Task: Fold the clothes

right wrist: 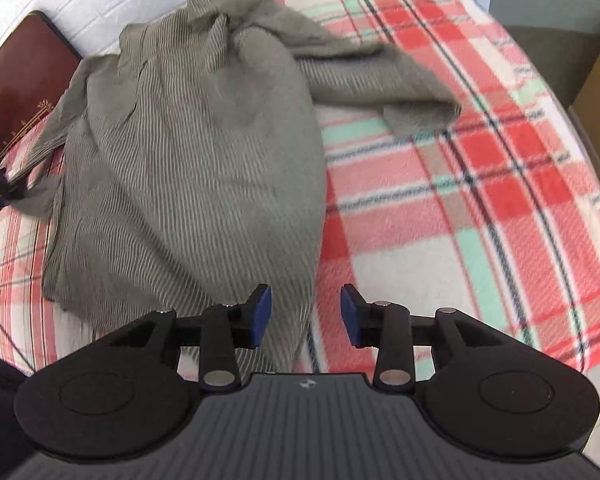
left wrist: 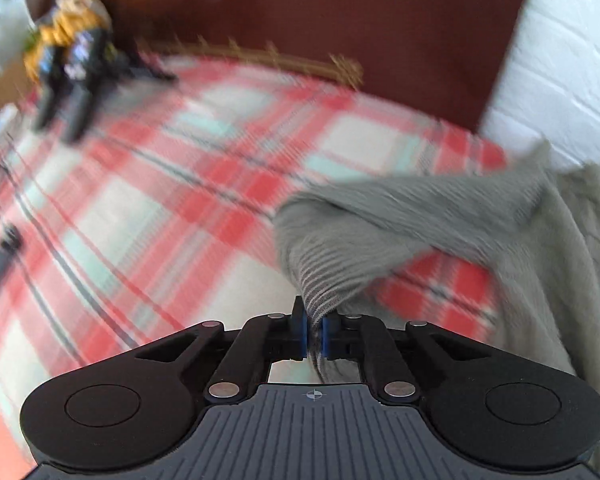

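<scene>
Left gripper (left wrist: 314, 336): blue pads together, clamped on a pinched fold of the shirt; striped cloth is squeezed between them and a bit trails below toward the camera.
Shirt (right wrist: 188, 152): grey-green with fine pale stripes, lying rumpled on the blanket near the headboard end and the wall side of the bed. In the left wrist view it rises from the pads and spreads to the right (left wrist: 400, 232). One sleeve (right wrist: 380, 84) stretches out to the right across the plaid, its cuff resting flat.
Blanket (right wrist: 480, 184): red, cream and mint plaid with dark lines, covering the bed; bare over most of its right part.
Headboard (left wrist: 300, 12): dark reddish brown with a gold trim line, standing at the bed's far edge in the left wrist view.
Wall (left wrist: 568, 60): white painted brick, beside the bed.
Right gripper (right wrist: 306, 314): fingers apart, nothing pressed between them; the shirt's lower hem lies under and just beyond the left pad (right wrist: 262, 312). The left wrist view shows this gripper, blurred, near the far left corner of the bed (left wrist: 64, 104).
</scene>
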{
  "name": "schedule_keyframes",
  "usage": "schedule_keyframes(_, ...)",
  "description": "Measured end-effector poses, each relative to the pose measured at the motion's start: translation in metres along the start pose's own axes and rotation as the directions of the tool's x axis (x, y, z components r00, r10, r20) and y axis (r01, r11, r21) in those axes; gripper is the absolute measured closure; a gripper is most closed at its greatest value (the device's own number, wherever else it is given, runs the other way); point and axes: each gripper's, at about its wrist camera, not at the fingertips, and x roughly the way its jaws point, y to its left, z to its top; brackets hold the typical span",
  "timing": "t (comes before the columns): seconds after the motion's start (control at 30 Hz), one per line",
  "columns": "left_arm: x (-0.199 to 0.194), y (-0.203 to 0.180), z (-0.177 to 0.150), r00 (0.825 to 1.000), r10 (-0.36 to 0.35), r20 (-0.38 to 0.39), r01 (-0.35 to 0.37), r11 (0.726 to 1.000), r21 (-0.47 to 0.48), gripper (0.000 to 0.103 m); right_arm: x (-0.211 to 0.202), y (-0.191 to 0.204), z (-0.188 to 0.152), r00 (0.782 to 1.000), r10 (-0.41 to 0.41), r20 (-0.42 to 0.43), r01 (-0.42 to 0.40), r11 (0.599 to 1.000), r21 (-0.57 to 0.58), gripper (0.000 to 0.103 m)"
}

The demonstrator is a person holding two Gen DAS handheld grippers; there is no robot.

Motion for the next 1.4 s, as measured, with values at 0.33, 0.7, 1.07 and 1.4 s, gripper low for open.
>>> schedule_keyframes(0.33, 0.017, 0.039, 0.042, 0.967, 0.240, 0.088, -0.248, 0.965, 0.087, 0.102, 0.002, 0.001, 0.030, 0.998, -0.052, 0.048, 0.054, 0.997, -0.056, 0.058)
schedule_keyframes(0.7, 0.063, 0.065, 0.028, 0.940, 0.305, -0.152, -0.298, 0.952, 0.065, 0.055, 0.015, -0.002, 0.076, 0.958, -0.237, 0.165, 0.268, 0.941, -0.208, 0.046)
schedule_keyframes(1.07, -0.026, 0.068, 0.010, 0.991, 0.058, -0.117, -0.055, 0.998, 0.027, 0.024, 0.067, -0.033, 0.105, 0.945, -0.296, 0.135, 0.323, 0.903, -0.284, 0.040)
schedule_keyframes(1.4, -0.067, 0.015, -0.015, 0.994, -0.086, -0.064, 0.090, 0.994, 0.064, 0.021, 0.014, -0.056, 0.142, 0.929, -0.275, 0.246, 0.332, 0.915, -0.228, 0.099)
